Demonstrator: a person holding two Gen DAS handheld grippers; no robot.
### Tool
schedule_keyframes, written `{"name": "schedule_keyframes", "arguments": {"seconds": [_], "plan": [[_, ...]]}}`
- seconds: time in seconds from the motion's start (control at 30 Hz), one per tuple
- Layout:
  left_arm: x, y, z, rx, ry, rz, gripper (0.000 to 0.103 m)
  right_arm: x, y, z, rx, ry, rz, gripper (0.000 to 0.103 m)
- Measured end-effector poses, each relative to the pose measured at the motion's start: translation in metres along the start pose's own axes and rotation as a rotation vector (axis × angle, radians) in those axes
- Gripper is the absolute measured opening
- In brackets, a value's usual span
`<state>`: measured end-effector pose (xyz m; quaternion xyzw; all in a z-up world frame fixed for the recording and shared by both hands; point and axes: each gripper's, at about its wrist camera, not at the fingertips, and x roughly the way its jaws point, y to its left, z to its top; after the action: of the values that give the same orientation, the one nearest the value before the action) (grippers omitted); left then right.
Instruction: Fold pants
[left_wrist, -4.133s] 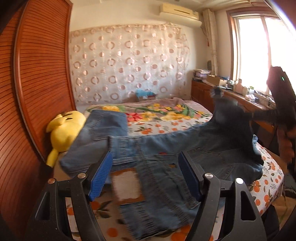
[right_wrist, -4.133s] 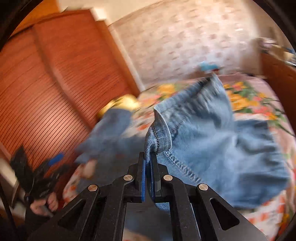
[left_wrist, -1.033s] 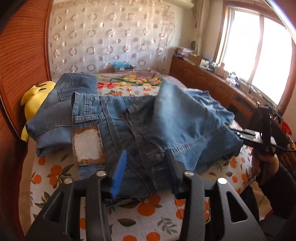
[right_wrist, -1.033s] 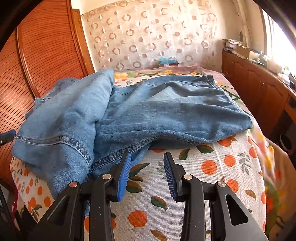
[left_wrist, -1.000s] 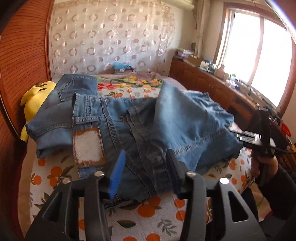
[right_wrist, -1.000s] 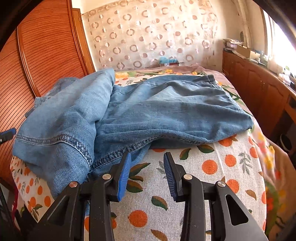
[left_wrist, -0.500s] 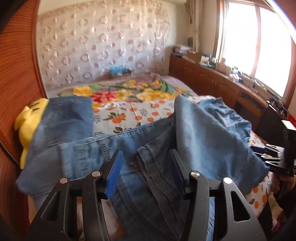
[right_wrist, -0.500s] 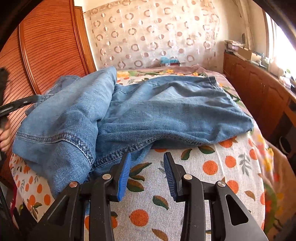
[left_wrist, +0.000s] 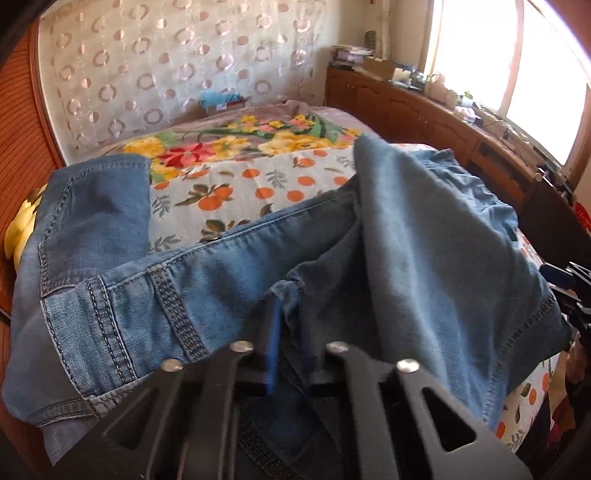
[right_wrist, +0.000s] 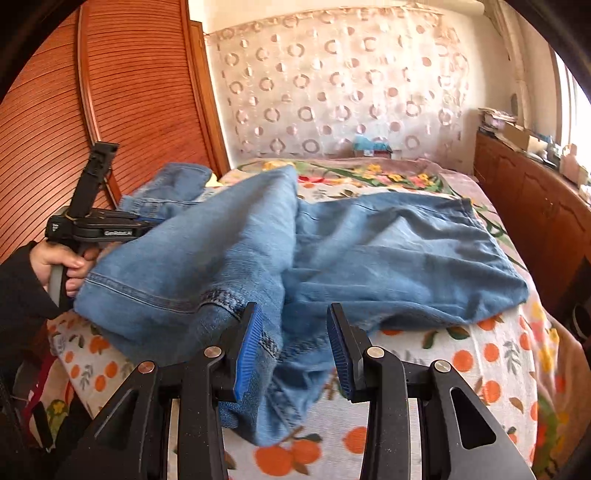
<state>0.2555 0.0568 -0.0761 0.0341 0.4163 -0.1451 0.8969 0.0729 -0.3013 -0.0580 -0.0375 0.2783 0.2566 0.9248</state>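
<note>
Left gripper (left_wrist: 288, 332): blue-padded fingers (left_wrist: 273, 343) drawn in narrow, a fold of denim pinched between them at the waist area of the pants (left_wrist: 229, 280). Seen from the right wrist view, it is gripped by the person's hand (right_wrist: 61, 267) at the far left, its tip hidden behind the cloth.

Right gripper (right_wrist: 293, 343): fingers (right_wrist: 248, 347) spread wide, holding nothing; the near hem of the folded leg lies between and just beyond them, the left pad touching or just beside the denim, which of the two not discernible.

Pants: blue jeans, lying across the near half of the bed (right_wrist: 491, 373), one leg folded over the other and over the seat; waistband and belt loop (left_wrist: 175, 314) toward the left; a raised crease runs far-to-near through the middle.

Bed: orange-and-leaf print sheet; floral blanket (left_wrist: 258, 136) at the far end.

Surroundings: yellow plush toy (left_wrist: 20, 225) at far left edge; slatted wooden wardrobe (right_wrist: 136, 96) left; circle-pattern curtain (right_wrist: 332, 85) far; wooden cabinets (left_wrist: 417, 110) and window (left_wrist: 517, 66) right.
</note>
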Motion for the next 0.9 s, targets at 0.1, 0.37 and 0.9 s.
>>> {"name": "schedule_keyframes", "arguments": {"seconds": [0.1,0.37,0.9], "plan": [[-0.021,0.000,0.004,-0.003,-0.059,0.003,0.005,0.003,0.005,-0.001,-0.024,0.001,0.007,0.038],[-0.106,0.018,0.021,-0.037,-0.207,0.076,0.004,0.007,0.000,0.003,-0.022,-0.007,0.017,0.038],[-0.076,0.074,-0.017,-0.176,-0.111,0.162,0.025,0.032,-0.007,0.002,-0.036,0.039,0.004,0.038]]}}
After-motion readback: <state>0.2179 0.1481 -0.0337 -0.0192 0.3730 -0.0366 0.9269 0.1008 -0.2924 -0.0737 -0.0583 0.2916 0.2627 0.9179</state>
